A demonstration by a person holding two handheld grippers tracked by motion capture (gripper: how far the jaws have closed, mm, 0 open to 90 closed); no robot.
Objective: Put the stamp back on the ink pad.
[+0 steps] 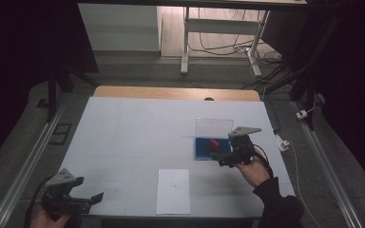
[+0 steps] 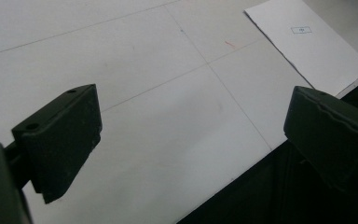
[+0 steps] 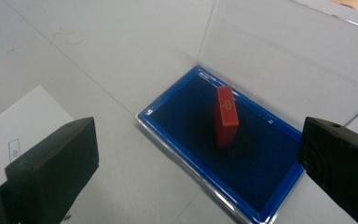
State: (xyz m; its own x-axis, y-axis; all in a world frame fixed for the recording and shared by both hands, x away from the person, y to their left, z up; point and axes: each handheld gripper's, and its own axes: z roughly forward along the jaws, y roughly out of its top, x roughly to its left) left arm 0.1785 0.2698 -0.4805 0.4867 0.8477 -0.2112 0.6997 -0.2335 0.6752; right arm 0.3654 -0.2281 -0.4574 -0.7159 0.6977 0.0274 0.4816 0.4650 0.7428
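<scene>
**Red block stands in the blue tray, right gripper spread wide just short of it**

The red block (image 3: 226,116) stands on a narrow edge inside the blue tray (image 3: 265,205), a little toward the tray's far side, its clear lid (image 3: 284,51) propped up behind it. Seen from the right gripper (image 3: 200,163), the block lies straight ahead and slightly beyond the jaws, between their lines but apart from both; nothing is held. Its broad faces look sideways toward the two jaws, and its long axis runs up and a little away, so any new grasp would, I judge, close across its thin dimension.

In the high view the right gripper (image 1: 228,154) hovers at the tray's near right corner, by far the closer one. The left gripper (image 1: 83,199) rests at the desk's (image 1: 123,133) near left edge, well apart, jaws wide and empty. A white sheet (image 1: 173,191) lies between them at the front.

The gold mark on the block's narrow face is too small to read, and whether the block leans or stands true is hard to tell.
</scene>
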